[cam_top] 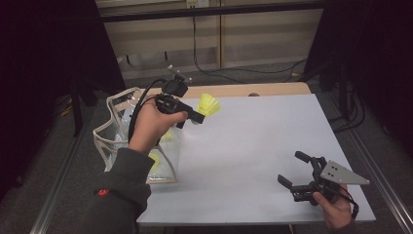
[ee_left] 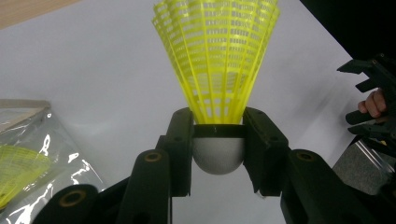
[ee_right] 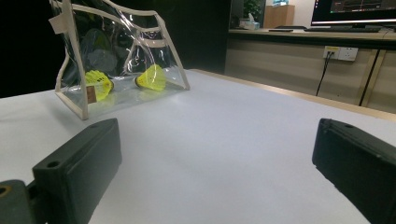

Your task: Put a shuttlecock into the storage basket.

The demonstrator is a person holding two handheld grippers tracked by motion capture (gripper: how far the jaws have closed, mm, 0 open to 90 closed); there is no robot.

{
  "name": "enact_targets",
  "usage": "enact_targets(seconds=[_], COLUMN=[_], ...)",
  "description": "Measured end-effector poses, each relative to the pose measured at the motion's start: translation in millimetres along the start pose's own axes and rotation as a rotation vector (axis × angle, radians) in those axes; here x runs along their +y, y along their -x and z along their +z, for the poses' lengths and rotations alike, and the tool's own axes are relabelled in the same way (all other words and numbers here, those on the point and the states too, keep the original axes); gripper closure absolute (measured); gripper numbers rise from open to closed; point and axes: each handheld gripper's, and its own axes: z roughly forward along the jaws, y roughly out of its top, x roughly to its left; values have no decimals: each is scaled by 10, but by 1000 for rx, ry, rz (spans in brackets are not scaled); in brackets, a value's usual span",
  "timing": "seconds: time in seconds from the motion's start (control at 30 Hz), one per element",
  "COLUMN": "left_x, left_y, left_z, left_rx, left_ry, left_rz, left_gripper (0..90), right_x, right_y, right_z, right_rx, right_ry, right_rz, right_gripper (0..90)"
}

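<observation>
My left gripper (cam_top: 196, 117) is held up above the table's back left, shut on a yellow shuttlecock (cam_top: 209, 104). In the left gripper view the jaws clamp its white cork base, and the shuttlecock (ee_left: 217, 60) fans its yellow skirt upward. A clear bag (cam_top: 117, 127) with cream trim stands at the table's left edge, under my left hand. In the right gripper view the bag (ee_right: 74, 51) holds two yellow shuttlecocks (ee_right: 152, 77). My right gripper (cam_top: 298, 169) rests open near the front right corner, nothing between its jaws.
The white tabletop (cam_top: 253, 141) spreads between the two grippers. A wooden strip (cam_top: 243, 89) runs along the far edge. Cables lie on the floor beyond the table. A dark stand (cam_top: 350, 73) rises at the right.
</observation>
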Motion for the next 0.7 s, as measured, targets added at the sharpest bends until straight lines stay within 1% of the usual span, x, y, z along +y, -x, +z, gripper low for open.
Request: enact_targets(seconds=[0.33,0.5,0.7], left_x=[13,23,27], left_y=[-7,-3,-7], left_z=[-90,-135,-193], left_rx=[5,6,12], left_ry=[-1,-1,2], left_rz=[-1,-4,-3], left_gripper=[649,648,648], right_x=[-2,-1,1], right_y=[0,-1,1], right_z=[0,5,2], right_rx=[0,1,0], right_ry=[-2,-1,-2], right_rz=[2,-7,-5], right_gripper=[11,11,11])
